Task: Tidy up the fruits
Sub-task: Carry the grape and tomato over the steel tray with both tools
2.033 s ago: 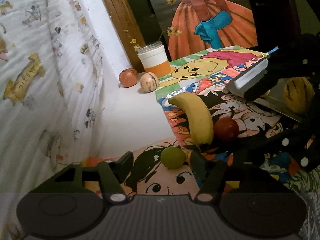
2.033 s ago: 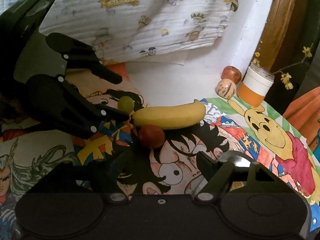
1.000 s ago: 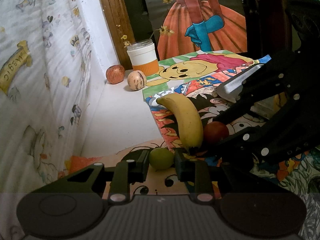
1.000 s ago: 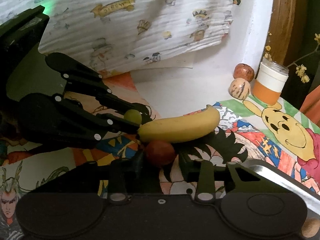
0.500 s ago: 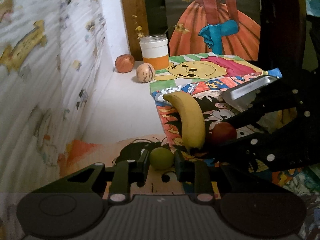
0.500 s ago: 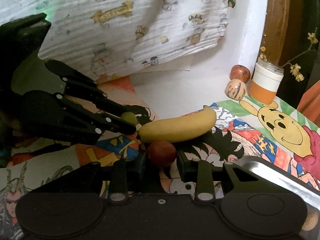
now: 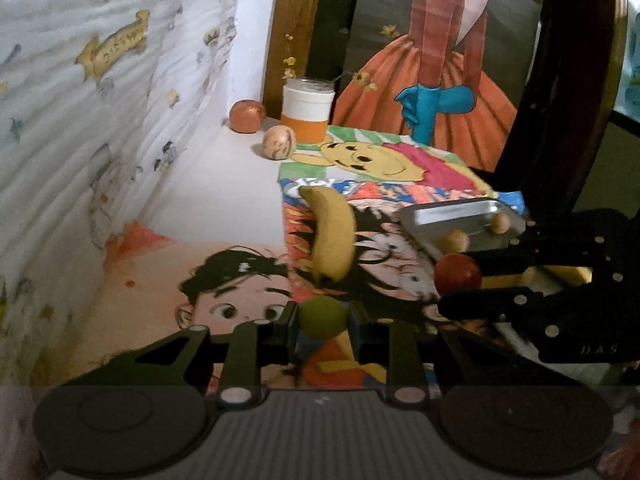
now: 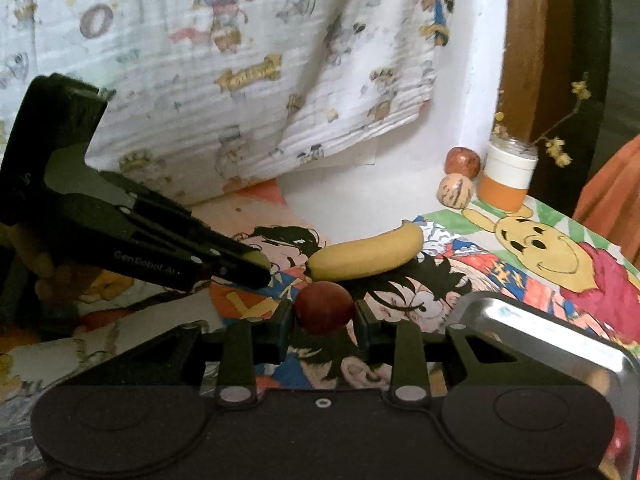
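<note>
Left wrist view shows the left gripper (image 7: 323, 317) clenched on a green fruit (image 7: 322, 315), and the fruit now sits higher against the cartoon mat (image 7: 224, 276) than it did a second ago, when it rested just beside the banana's near tip. A clear gap now separates it from the banana (image 7: 333, 236). The view has also rolled, so the far wall stands more upright than before. The right gripper (image 8: 323, 311) is closed on a red fruit (image 8: 324, 308); seen from the left wrist, that fruit (image 7: 457, 273) has left its place touching the banana and hangs beside the tray's near edge.

Both small fruits were gripped on the mat a second ago and both now look lifted clear. This probably means the pick is done for each hand and the carry toward the tray is under way, the red fruit being the nearer. The banana lies alone on the mat, untouched.

A metal tray (image 7: 452, 213) lies on the right of the mat. It holds two small tan round fruits (image 7: 454, 241) and something yellow further right, mostly hidden behind the right gripper. A white and orange jar (image 7: 307, 114) stands at the far corner with thin flowering twigs in it. Just beside the jar, outside any container, sit an orange-red fruit (image 7: 247, 116) and a pale speckled one (image 7: 279, 142).
</note>
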Demonstrator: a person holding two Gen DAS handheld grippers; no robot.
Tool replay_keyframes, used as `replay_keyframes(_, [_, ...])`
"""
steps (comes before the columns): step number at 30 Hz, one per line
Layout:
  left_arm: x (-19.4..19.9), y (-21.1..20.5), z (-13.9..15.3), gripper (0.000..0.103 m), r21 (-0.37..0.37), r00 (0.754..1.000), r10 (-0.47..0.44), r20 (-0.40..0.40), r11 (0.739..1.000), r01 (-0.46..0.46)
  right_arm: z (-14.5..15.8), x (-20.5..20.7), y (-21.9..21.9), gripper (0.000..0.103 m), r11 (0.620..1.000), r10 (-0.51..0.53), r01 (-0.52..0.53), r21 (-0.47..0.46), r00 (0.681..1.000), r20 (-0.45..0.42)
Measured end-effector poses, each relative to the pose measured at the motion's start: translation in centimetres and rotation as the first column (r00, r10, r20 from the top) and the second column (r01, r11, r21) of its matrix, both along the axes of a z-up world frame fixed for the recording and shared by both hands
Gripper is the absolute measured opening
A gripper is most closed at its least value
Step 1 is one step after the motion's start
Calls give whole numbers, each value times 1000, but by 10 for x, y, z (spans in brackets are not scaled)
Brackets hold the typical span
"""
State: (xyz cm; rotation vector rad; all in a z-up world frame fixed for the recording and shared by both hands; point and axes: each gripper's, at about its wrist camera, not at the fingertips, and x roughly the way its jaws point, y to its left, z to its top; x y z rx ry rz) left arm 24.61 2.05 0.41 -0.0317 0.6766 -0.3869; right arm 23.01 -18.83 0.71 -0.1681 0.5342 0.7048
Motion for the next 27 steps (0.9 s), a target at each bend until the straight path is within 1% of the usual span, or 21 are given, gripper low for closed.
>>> replay_keyframes(5, [-22, -18, 10, 29, -43, 1000, -21, 22, 999, 22, 7, -27, -27, 34, 996, -71, 71, 51, 997, 2])
replay_keyframes(7, [-29, -28, 13, 29, -58, 1000, -16, 25, 998, 18, 8, -37, -40, 34, 992, -103, 103, 69, 995, 2])
replay_keyframes(11, [-44, -53, 17, 29, -78, 999, -14, 35, 997, 16, 7, -57, -71, 34, 978, -187, 186, 92, 982, 0])
replay_keyframes(16, [-57, -79, 18, 29, -136, 1000, -9, 26, 991, 13, -1, -76, -107, 34, 944, -315, 314, 99, 949, -6])
replay_keyframes(18, [-60, -88, 17, 29, -147, 1000, -4, 22, 989, 8, -6, -83, -121, 34, 928, -358, 357, 106, 934, -15])
replay_keyframes(23, [-66, -112, 9, 29, -150, 1000, 4, -29, 989, -8, -21, -95, -143, 34, 895, -432, 433, 109, 901, -35])
replay_keyframes(27, [-70, -131, 3, 29, -128, 999, -14, -52, 992, 7, -30, -101, -154, 34, 871, -469, 472, 132, 881, -56])
